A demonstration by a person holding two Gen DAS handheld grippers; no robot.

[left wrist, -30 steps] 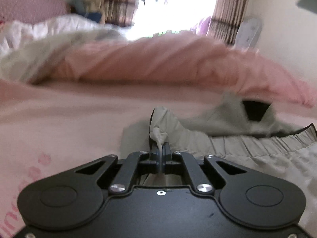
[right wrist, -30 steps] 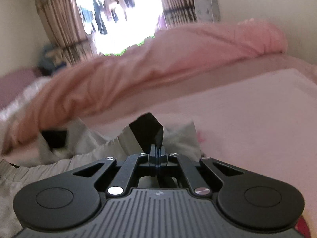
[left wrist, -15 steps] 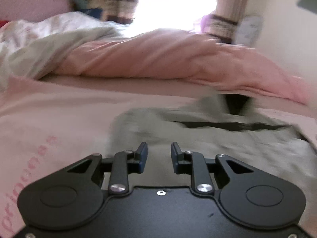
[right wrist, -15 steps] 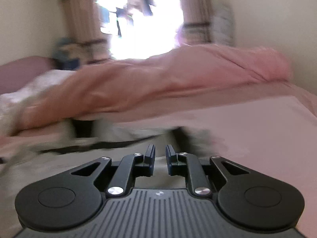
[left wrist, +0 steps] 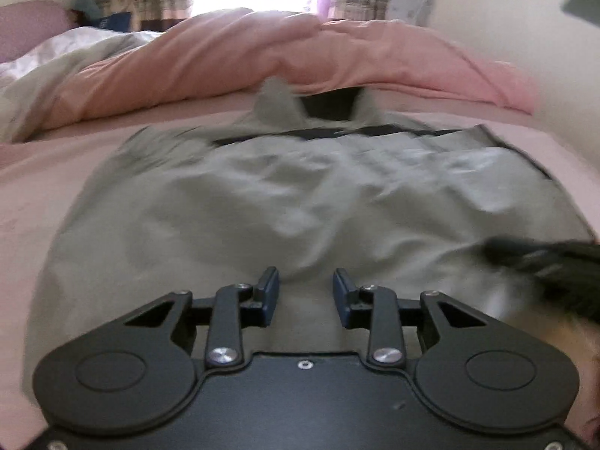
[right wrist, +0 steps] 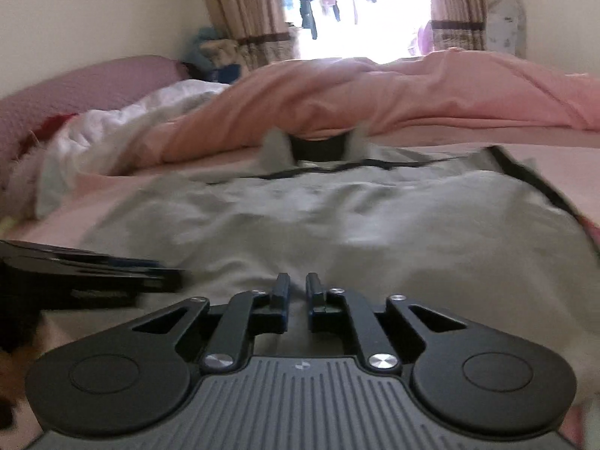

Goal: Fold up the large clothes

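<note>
Jaws of both grippers gape empty over grey garment (left wrist: 300, 195) on bed (left wrist: 56, 172)

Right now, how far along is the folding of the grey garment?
Early. Done: the grey garment lies spread on the bed, wrinkled. In hand: nothing; the left gripper has just been opening, the right gripper closing, both empty. Left: every fold; no edge looks turned over yet.
</note>
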